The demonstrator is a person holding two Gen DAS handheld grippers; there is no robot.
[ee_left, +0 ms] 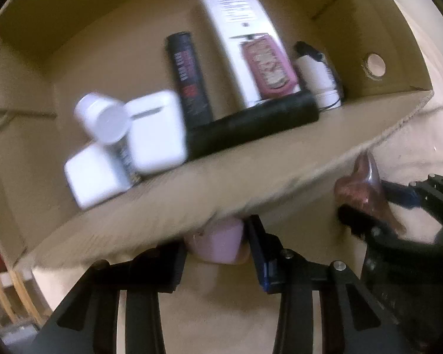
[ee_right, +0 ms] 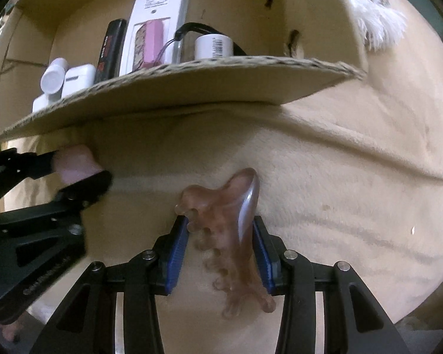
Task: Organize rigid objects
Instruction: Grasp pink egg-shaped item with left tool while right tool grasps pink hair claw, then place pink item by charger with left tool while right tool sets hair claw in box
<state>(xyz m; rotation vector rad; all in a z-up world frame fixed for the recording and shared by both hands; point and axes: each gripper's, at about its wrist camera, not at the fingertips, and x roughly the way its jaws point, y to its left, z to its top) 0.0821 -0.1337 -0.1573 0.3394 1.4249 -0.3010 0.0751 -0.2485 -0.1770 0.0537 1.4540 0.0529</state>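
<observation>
My left gripper [ee_left: 218, 244] is shut on a small pink case [ee_left: 218, 243], held just under the near flap of a cardboard box [ee_left: 251, 171]; it also shows in the right wrist view [ee_right: 73, 163]. My right gripper [ee_right: 221, 236] is shut on a translucent brown comb-like massage tool [ee_right: 230, 224], below the box flap [ee_right: 192, 85]; the tool shows at the right of the left wrist view [ee_left: 363, 188]. Inside the box lie a white remote [ee_left: 236, 29], a black tube [ee_left: 189, 79], white cases [ee_left: 156, 129], a white bottle [ee_left: 103, 118] and a black roll [ee_left: 251, 124].
The box rests on a beige plush blanket [ee_right: 354, 177]. A white round cylinder with a black cord [ee_left: 319, 76] lies at the box's right side. A white furry item [ee_right: 378, 23] sits beyond the box's right wall. Wooden hoops [ee_left: 3, 289] show at the lower left.
</observation>
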